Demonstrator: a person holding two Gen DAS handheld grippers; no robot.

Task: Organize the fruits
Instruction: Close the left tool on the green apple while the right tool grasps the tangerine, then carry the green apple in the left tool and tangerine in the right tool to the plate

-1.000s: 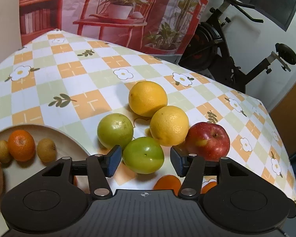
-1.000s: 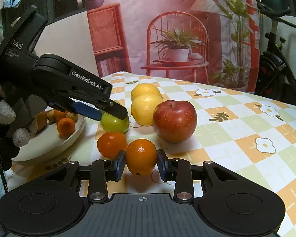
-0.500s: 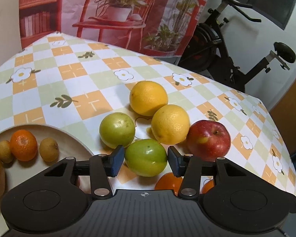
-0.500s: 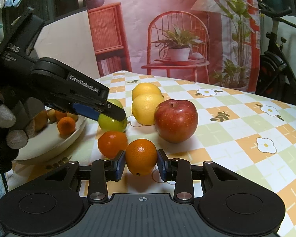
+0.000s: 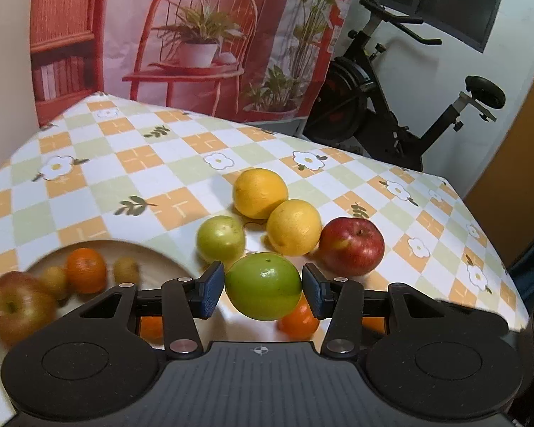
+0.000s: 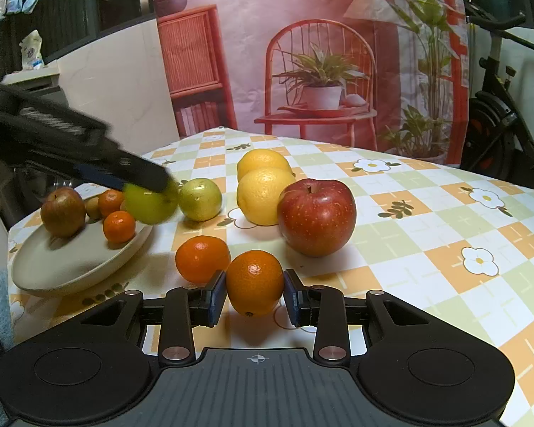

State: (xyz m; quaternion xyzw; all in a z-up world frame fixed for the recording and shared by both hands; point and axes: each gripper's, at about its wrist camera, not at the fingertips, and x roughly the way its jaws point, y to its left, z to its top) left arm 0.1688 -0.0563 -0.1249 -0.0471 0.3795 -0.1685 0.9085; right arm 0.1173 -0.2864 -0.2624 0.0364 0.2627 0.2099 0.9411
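left tool (image 5: 263,286) clenches a round green fruit (image 5: 263,286) beside the beige plate (image 6: 71,267); right tool (image 6: 254,291) straddles a small orange mandarin (image 6: 254,281), contact unclear. smooth skin may slip free.

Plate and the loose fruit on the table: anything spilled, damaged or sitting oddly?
Nothing stands out. The plate sits flat holding its fruit, and the red apple and lemons rest intact on the table. No spills show.

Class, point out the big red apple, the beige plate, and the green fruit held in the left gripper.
Big red apple (image 6: 317,215), right wrist view, front skin.
Beige plate (image 6: 71,267), right wrist view, bare inside.
Green fruit (image 5: 263,286), left wrist view, front middle.
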